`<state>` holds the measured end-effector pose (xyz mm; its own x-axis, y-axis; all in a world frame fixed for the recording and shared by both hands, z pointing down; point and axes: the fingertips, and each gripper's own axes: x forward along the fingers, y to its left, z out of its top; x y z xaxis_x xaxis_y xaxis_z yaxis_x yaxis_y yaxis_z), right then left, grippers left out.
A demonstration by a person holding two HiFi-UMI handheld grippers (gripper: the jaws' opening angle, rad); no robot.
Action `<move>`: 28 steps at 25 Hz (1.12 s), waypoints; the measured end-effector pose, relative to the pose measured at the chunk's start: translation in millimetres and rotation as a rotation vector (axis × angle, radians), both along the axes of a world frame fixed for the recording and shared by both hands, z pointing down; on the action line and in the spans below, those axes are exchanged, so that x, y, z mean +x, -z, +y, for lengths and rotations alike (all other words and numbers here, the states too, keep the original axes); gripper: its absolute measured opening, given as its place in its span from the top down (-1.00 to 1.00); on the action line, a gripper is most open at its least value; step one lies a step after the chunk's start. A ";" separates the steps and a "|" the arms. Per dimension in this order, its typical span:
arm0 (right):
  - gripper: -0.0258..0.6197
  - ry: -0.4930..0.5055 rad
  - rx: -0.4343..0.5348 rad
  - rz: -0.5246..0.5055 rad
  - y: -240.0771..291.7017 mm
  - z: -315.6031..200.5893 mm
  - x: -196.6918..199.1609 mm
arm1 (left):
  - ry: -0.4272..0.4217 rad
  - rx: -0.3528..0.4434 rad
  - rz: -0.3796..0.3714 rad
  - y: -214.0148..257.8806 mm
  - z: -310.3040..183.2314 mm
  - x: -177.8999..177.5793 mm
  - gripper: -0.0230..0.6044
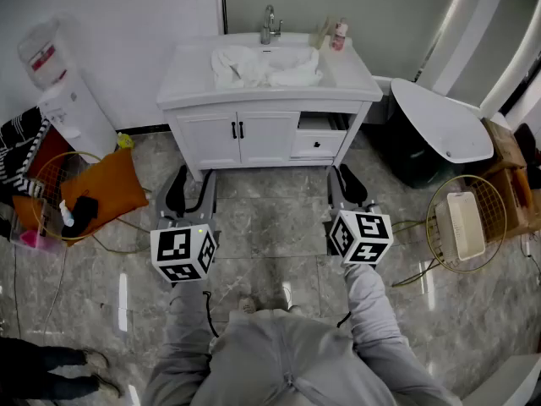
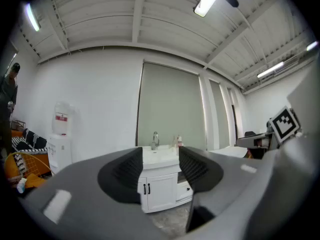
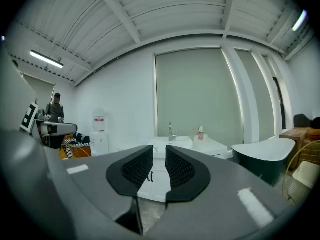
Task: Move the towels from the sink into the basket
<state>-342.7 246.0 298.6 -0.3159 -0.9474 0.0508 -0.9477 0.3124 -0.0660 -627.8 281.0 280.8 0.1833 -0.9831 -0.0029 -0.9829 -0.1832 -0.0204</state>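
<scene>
Lying in the sink: white towels [image 1: 266,68], crumpled in a heap that fills the basin just below the faucet [image 1: 269,25]; neither gripper touches them.
Sink [image 1: 190,79]: a white top against the far wall, with a small red-capped bottle [image 1: 340,34] at its back right corner.
Cabinet [image 1: 215,138]: white, under the sink, with two black door handles; its drawer [image 1: 317,142] on the right side stands pulled out.
Left gripper [image 1: 193,194]: held level and pointed at the cabinet, well short of it over the grey stone floor [image 1: 270,227]; its jaws stand wide apart with nothing between them, and the cabinet doors show through the gap.
Right gripper [image 1: 347,186]: also level and aimed at the cabinet, beside the left one; its jaws leave only a narrow slit and hold nothing.
Right wire basket [image 1: 490,194]: gold wire, on the floor to the person's right, near the dark bathtub [image 1: 439,125]; a pale folded thing [image 1: 463,225] lies in it.
Left wire basket [image 1: 42,172]: on the floor to the person's left, beside the water dispenser [image 1: 63,100]; an orange cushion [image 1: 106,189] lies across it.
Bystander [image 1: 51,370]: dark-clothed legs at the lower left edge of the head view.
</scene>
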 end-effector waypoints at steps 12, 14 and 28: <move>0.67 -0.001 0.006 -0.003 -1.1 -10.7 -9.3 | 0.002 0.001 0.005 -2.8 -11.6 -8.1 0.14; 0.67 -0.004 0.010 -0.014 -1.2 -11.6 -10.2 | 0.002 0.003 0.005 -3.7 -12.8 -10.1 0.14; 0.67 -0.022 0.015 -0.047 -0.1 -26.0 -22.4 | -0.004 0.005 0.003 -3.9 -29.5 -26.5 0.14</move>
